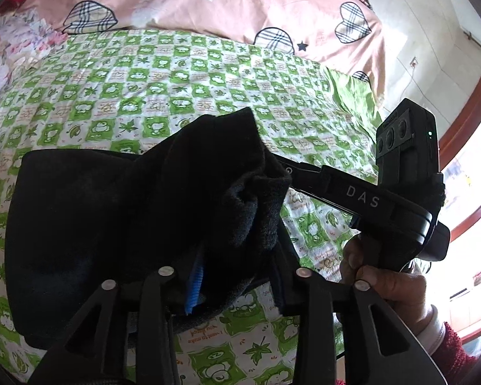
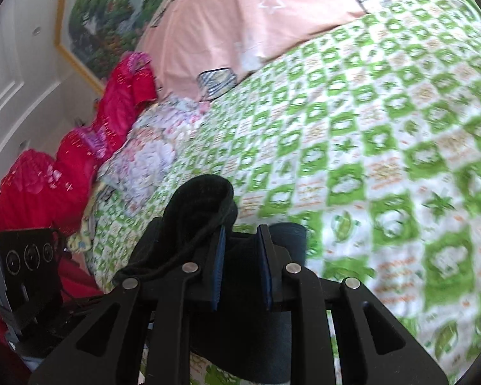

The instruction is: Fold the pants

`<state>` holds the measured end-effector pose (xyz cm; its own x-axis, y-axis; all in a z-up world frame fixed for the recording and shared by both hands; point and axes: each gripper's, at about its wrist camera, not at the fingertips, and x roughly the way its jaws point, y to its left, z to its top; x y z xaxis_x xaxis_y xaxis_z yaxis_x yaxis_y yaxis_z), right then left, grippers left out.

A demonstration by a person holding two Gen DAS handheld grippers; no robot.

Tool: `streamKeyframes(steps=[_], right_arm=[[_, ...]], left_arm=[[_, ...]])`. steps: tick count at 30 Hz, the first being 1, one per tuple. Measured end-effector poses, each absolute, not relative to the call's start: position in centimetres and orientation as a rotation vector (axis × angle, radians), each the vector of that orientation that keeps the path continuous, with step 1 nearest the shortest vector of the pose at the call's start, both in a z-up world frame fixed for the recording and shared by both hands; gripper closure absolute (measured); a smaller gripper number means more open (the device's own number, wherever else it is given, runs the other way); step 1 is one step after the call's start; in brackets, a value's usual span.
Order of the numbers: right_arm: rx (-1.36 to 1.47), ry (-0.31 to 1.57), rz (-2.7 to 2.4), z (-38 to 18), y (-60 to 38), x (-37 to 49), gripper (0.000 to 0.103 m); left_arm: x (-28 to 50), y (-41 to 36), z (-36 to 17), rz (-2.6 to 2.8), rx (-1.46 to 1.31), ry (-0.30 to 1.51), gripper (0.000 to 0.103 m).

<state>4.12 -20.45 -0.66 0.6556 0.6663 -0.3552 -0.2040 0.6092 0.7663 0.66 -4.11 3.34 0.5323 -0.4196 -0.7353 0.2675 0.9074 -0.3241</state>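
Observation:
The black pants lie bunched on the green checked bedsheet. In the left wrist view a raised fold of them covers my left gripper, with the fabric lying between its fingers; one blue pad shows. The right gripper reaches in from the right, its tip hidden in the fabric. In the right wrist view my right gripper has its blue pads apart, with the pants draped over its left finger and dark cloth below.
A pink quilt with plaid hearts lies at the far side of the bed. Red bedding and a floral cloth lie at the bed's left. A framed picture hangs on the wall. The left gripper's body shows lower left.

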Motion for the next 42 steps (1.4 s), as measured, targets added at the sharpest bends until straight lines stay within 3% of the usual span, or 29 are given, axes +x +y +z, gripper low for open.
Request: streamKeyframes(steps=[1,5,9,16,28,42], right_arm=[[0.752,0.694,0.529,-0.7,-20.6,4.0,0.075],[0.730,0.720,0.454,-0.4,-20.9,3.2,0.066],[0.726,0.711,0.381,0.1,-21.8,2.3,0.048],[0.700,0.670,0.331,2.6,-21.8,1.1,0.037],[0.523,0.659,0.321,5.7,-16.8,0.9,0.026],[0.480,0.728,0.279,4.0,-14.5,1.9,0.025]], left_arm=[[0.6,-4.2,3.3,-0.440,-0.186,0.922,0.054],[0.2,-4.2,3.4,-0.478,-0.213,0.926,0.051],[-0.6,-3.5,3.8,-0.512,-0.253,0.925,0.050],[-2.6,-1.6,5.7,-0.509,-0.285,0.870,0.043],[-3.2,5.7,6.5,-0.336,-0.409,0.822,0.037],[-1.4,12.3,3.5,-0.168,-0.519,0.869,0.034]])
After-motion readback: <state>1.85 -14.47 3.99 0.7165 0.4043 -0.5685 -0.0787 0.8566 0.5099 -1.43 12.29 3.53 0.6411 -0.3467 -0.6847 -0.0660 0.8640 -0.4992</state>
